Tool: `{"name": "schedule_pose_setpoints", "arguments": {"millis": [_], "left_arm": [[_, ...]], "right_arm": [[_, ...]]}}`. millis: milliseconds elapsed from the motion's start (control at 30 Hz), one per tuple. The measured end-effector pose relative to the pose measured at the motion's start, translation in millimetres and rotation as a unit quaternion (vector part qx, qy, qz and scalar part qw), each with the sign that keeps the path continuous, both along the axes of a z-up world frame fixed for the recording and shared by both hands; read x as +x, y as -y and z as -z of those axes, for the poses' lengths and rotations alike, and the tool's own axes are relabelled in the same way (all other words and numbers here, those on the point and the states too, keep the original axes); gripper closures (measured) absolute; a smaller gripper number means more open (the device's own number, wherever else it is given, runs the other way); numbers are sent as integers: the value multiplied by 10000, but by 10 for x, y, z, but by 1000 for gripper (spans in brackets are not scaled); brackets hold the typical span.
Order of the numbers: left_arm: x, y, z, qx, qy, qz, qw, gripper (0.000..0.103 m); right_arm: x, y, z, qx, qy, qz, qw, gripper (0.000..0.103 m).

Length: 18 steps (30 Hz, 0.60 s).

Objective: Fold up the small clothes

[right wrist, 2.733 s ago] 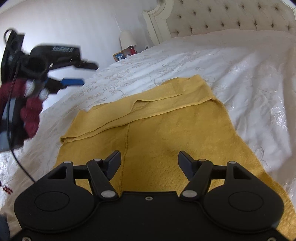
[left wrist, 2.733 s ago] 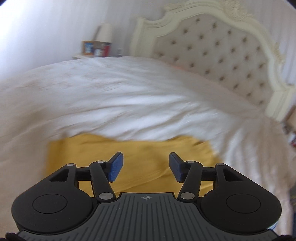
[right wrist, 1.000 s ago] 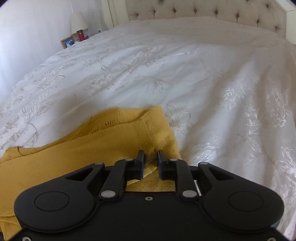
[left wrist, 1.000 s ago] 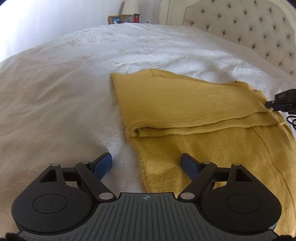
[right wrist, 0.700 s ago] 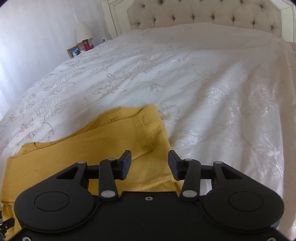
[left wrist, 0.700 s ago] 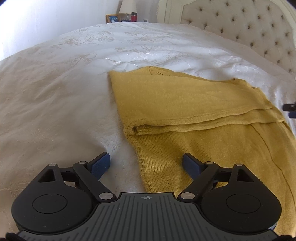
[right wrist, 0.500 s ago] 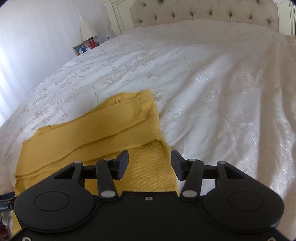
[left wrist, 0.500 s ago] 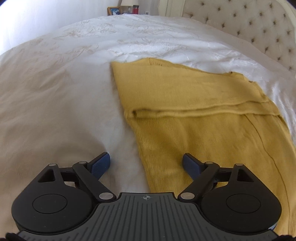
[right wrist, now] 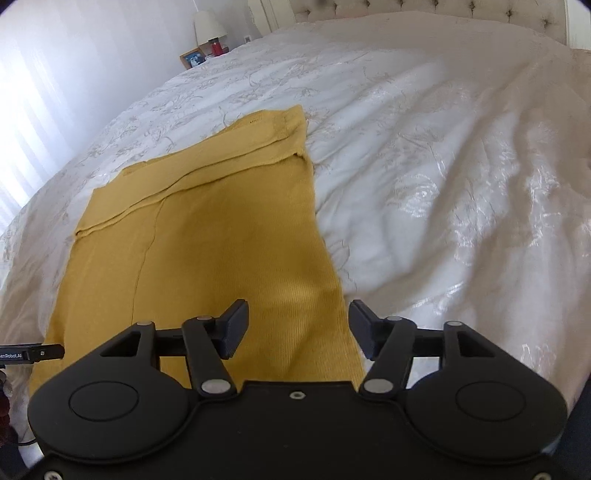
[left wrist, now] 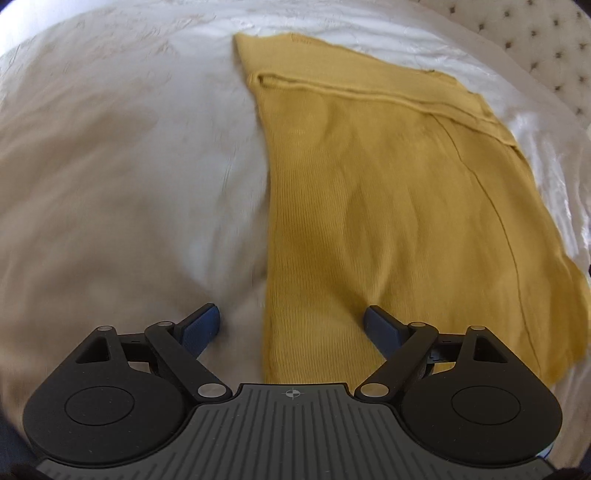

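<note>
A mustard-yellow knitted garment (left wrist: 388, 192) lies flat on the white bedspread, its far end folded over into a narrow band (left wrist: 369, 85). My left gripper (left wrist: 291, 325) stands open above the garment's near left edge, blue pads wide apart, nothing between them. In the right wrist view the same garment (right wrist: 207, 240) stretches away, folded band (right wrist: 229, 151) at the far end. My right gripper (right wrist: 297, 326) hovers over the near right edge; its jaws are opening and hold nothing. The tip of the left gripper (right wrist: 31, 352) shows at the left border.
A white embroidered bedspread (right wrist: 443, 147) covers the whole bed. A tufted headboard (right wrist: 424, 7) stands at the far end. A nightstand with a lamp (right wrist: 208, 26), a red object and a picture frame is at the back left.
The right gripper let go of the garment's far corner, opened and drew back to the near end. The left gripper also drew back along the left edge. The folded band stays in place.
</note>
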<state>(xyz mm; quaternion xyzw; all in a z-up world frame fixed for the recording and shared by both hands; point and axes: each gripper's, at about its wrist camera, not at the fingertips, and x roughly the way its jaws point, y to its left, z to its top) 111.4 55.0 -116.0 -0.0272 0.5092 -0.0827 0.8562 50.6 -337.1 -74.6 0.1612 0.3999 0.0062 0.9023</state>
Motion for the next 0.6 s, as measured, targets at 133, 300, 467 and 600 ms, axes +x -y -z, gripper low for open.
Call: {"name": "schedule_pose_setpoints", "arguments": {"millis": [133, 300, 467, 600], "left_arm": [[-231, 63, 3, 207, 4, 57, 9998, 17], [-336, 69, 9, 108, -165, -42, 9998, 17], [-360, 64, 36, 149, -180, 30, 9997, 18], [-382, 69, 37, 151, -155, 129, 9997, 18]], "right_arm": [[-171, 3, 30, -69, -110, -299, 9995, 31], [-271, 116, 67, 73, -329, -340, 9989, 29], [-225, 234, 146, 440, -679, -296, 9963, 25], [-152, 285, 288, 680, -1076, -315, 9914, 25]]}}
